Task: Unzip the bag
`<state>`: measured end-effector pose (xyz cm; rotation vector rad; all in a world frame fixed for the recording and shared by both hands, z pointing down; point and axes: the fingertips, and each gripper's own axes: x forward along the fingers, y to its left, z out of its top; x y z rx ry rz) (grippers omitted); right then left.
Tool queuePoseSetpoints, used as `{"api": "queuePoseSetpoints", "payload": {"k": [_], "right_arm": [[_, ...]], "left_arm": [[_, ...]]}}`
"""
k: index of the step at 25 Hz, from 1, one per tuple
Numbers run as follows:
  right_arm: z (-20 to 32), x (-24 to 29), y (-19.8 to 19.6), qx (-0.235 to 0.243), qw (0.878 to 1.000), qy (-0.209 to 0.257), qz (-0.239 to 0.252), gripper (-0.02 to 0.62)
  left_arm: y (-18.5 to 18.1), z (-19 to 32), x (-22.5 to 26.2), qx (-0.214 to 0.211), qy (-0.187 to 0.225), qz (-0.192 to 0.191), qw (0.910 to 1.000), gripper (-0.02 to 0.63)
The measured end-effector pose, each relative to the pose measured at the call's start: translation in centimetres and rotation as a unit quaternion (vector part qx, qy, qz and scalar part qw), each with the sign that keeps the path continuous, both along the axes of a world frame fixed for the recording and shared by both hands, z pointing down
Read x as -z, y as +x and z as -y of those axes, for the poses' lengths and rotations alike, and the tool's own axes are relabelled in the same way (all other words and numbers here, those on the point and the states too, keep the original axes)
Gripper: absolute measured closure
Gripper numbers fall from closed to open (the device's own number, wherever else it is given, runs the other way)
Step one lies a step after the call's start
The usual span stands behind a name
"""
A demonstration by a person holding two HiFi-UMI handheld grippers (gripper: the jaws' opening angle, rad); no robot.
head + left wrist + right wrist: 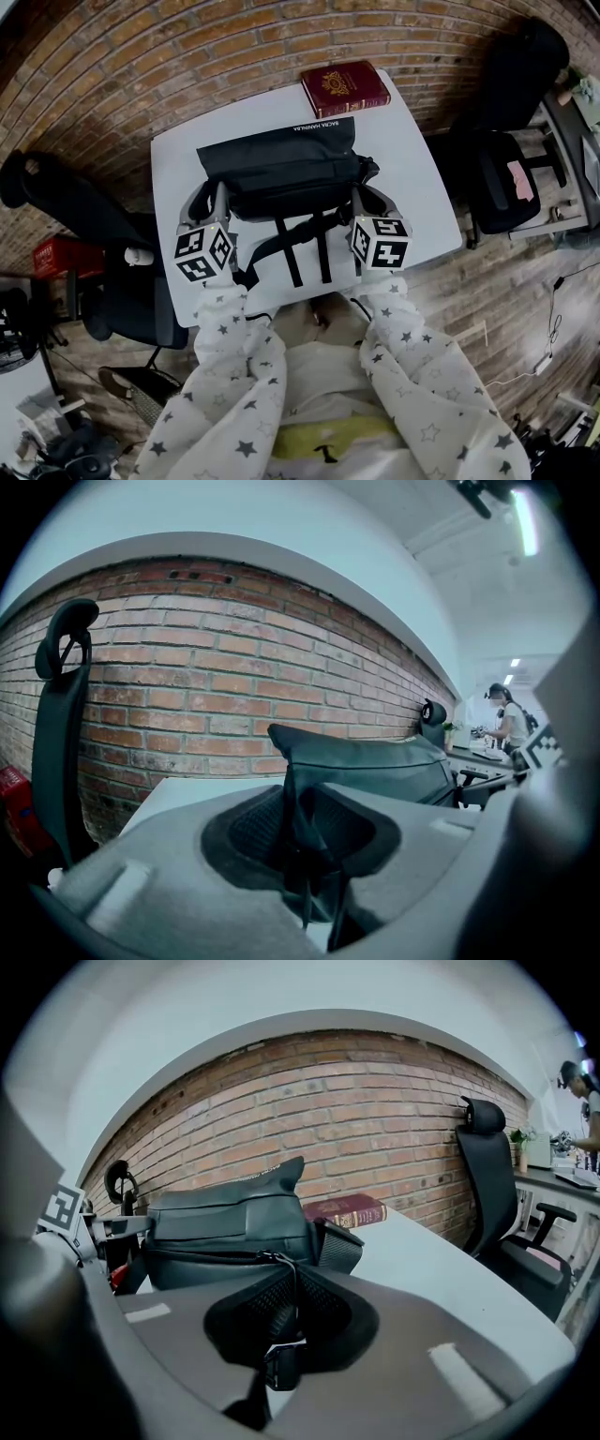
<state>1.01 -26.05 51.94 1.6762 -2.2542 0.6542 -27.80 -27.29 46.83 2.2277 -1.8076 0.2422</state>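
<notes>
A black bag (pixel 286 173) lies across the middle of the white table (pixel 412 187), its straps (pixel 305 248) trailing toward me. My left gripper (pixel 222 194) is at the bag's left end. In the left gripper view the jaws (pixel 305 827) are shut on a fold of the bag's fabric (pixel 366 766). My right gripper (pixel 362 199) is at the bag's right end. In the right gripper view its jaws (pixel 286 1321) pinch the zipper pull (pixel 279 1335), which hangs from the slider (pixel 270 1258) at the right end of the zipper line (pixel 202 1253).
A red book (pixel 345 89) lies at the table's far edge behind the bag, also in the right gripper view (pixel 345 1211). Black office chairs stand at the right (pixel 506 178) and left (pixel 80 211) of the table. A brick wall runs behind.
</notes>
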Motion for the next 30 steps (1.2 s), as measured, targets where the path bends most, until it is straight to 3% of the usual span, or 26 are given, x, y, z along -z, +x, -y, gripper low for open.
{"api": "queuePoseSetpoints", "payload": {"k": [9, 16, 18, 20, 25, 30], "right_arm": [[0.2, -0.4, 1.3, -0.027, 0.999, -0.007, 0.016, 0.575], [0.1, -0.6, 1.0, 0.011, 1.0, -0.008, 0.007, 0.569], [0.1, -0.4, 1.2, 0.024, 1.0, -0.002, 0.005, 0.54], [0.0, 0.3, 1.1, 0.041, 0.999, 0.009, 0.02, 0.44], [-0.7, 2.8, 0.6, 0.09, 0.994, 0.064, 0.015, 0.459], [-0.7, 6.1, 0.7, 0.102, 0.987, 0.119, 0.033, 0.575]], "left_arm": [[0.0, 0.0, -0.1, 0.005, 0.001, -0.006, 1.0, 0.504], [0.0, -0.1, -0.2, 0.005, -0.001, -0.015, 0.9999, 0.503], [0.1, -0.2, -0.1, -0.003, -0.003, -0.021, 0.9998, 0.502], [0.3, -0.5, 0.4, -0.013, 0.0, -0.025, 0.9996, 0.491], [1.3, -1.9, 1.8, -0.03, 0.018, -0.015, 0.9993, 0.492], [2.6, -3.1, 2.4, -0.047, 0.021, -0.008, 0.9986, 0.598]]}}
